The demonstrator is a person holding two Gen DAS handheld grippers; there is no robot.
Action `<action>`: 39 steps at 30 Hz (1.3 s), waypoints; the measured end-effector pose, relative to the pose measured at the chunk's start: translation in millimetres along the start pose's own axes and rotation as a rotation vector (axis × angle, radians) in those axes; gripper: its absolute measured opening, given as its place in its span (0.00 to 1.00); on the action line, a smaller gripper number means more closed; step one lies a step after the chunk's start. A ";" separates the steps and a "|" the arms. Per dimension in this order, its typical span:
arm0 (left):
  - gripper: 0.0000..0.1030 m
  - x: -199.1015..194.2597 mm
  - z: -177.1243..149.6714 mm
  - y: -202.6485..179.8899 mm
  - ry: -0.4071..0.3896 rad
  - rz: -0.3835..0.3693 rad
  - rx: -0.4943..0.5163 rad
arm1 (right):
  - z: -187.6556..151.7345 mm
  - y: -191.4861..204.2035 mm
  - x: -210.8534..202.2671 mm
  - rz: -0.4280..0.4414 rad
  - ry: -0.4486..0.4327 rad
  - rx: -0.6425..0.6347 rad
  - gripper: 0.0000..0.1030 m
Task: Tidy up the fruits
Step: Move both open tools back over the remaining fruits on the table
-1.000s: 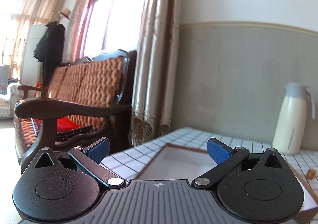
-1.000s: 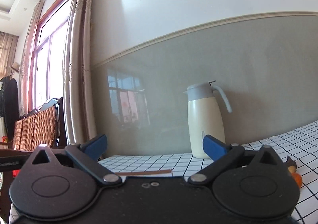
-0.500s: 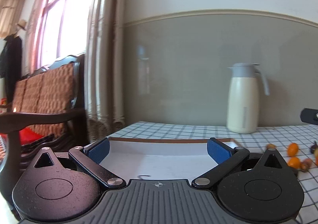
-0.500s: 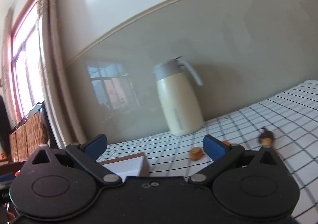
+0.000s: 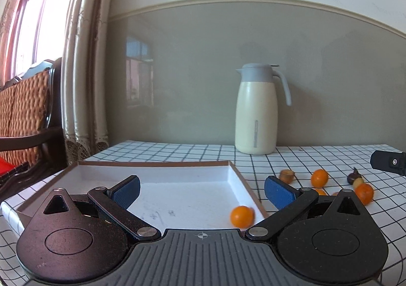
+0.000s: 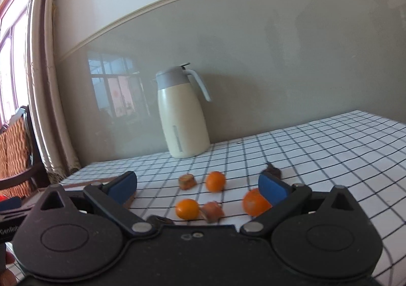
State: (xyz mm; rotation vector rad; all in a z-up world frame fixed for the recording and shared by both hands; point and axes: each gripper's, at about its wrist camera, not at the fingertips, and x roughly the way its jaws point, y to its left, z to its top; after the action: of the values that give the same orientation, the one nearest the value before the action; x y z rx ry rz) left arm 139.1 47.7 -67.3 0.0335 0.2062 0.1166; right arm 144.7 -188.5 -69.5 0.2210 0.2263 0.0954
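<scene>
At far left, beyond the table [image 5: 177, 151], stand a chair [image 5: 28, 108] and a curtain [image 5: 83, 57]. The left gripper [image 5: 201, 191] hangs above a shallow white tray [image 5: 162, 166], its blue pads spread wide and holding nothing. One orange [image 5: 241, 216] lies inside the tray at its near right corner. A cream jug [image 5: 256, 113] stands upright by the wall. To the right of the tray, more fruit lies loose on the checked cloth: an orange [image 6: 215, 180] beside a brown piece [image 6: 187, 181], another orange [image 6: 187, 208] touching a brown piece [image 6: 212, 211], and a dark piece [image 6: 272, 168] farther back. The right gripper [image 6: 198, 185] hovers over these, pads apart and empty; a third orange [image 6: 253, 202] sits just by its right pad.
</scene>
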 end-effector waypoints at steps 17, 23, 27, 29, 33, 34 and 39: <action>1.00 0.3 -1.0 -72.3 0.057 -0.191 0.059 | -9.3 -50.7 -7.1 -0.120 0.046 0.068 0.94; 1.00 3.4 -4.5 -89.8 0.084 -0.220 0.075 | -10.6 -57.9 -7.6 -0.138 0.051 0.061 0.94; 1.00 10.2 -6.2 -97.2 0.116 -0.230 0.085 | -11.5 -59.4 -6.8 -0.138 0.063 0.065 0.94; 1.00 14.8 -7.3 -100.3 0.130 -0.233 0.085 | -11.2 -58.7 -5.9 -0.140 0.067 0.063 0.94; 1.00 22.7 -8.9 -104.6 0.155 -0.229 0.080 | -9.9 -59.4 0.2 -0.148 0.078 0.060 0.92; 0.99 24.5 -9.2 -105.0 0.161 -0.229 0.078 | -9.6 -60.1 1.4 -0.147 0.082 0.062 0.91; 0.88 36.5 -10.7 -107.8 0.194 -0.221 0.066 | -8.9 -61.6 7.0 -0.152 0.097 0.060 0.80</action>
State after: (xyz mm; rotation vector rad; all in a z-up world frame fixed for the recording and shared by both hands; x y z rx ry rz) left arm 184.5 -54.7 -90.1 0.0654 0.4060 -0.1079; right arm 153.7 -245.7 -93.5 0.2586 0.3416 -0.0518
